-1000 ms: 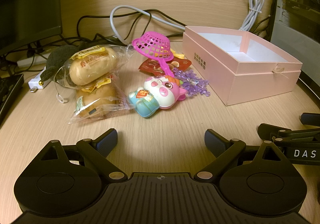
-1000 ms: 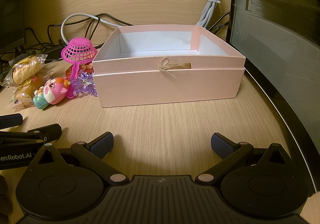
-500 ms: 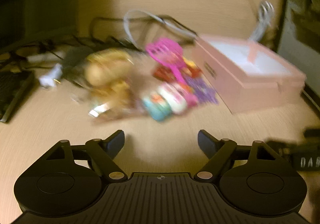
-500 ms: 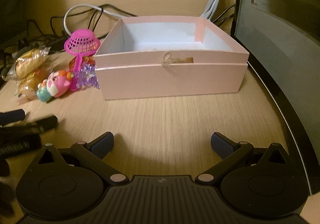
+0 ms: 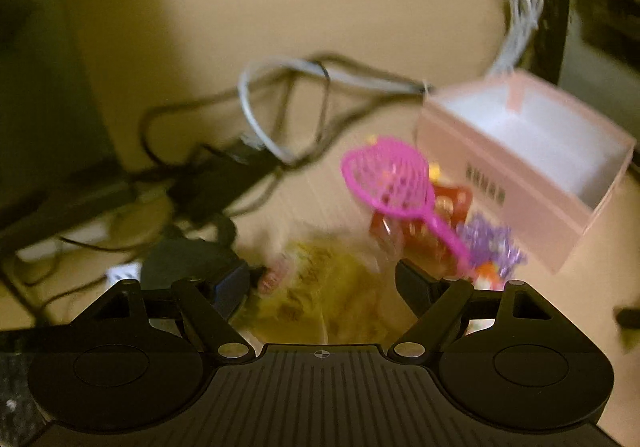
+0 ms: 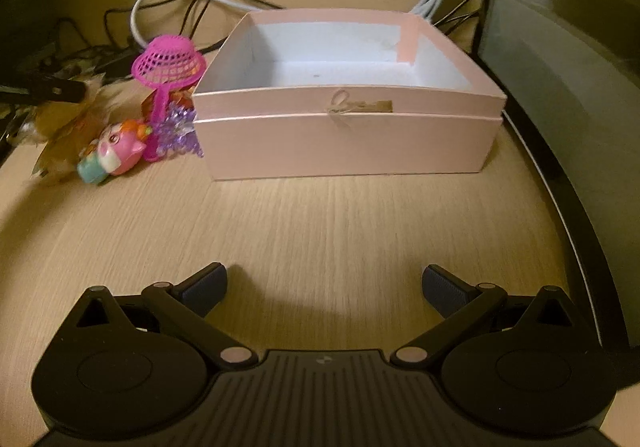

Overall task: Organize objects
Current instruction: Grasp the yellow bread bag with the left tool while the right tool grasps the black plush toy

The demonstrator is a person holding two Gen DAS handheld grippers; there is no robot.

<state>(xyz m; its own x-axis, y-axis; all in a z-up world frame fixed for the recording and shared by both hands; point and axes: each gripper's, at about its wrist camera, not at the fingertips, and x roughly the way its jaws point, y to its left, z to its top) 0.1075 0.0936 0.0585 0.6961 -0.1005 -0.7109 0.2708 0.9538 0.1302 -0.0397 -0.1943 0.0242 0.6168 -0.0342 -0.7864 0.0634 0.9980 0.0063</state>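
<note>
— So where do the things sit?
— Bagged bread rolls lie between the fingers of the left hand-held gripper, whose jaws stand spread; the blur hides whether the pads touch the wrapper. Just beside them are a pink toy sieve, purple beads and a pig toy.
— And the box?
— An open pink box stands on the worktop, touching the beads, white inside.
— The other gripper?
— The right hand-held gripper is spread wide over bare worktop, pinching nothing. Cables trail behind the pile.
</note>
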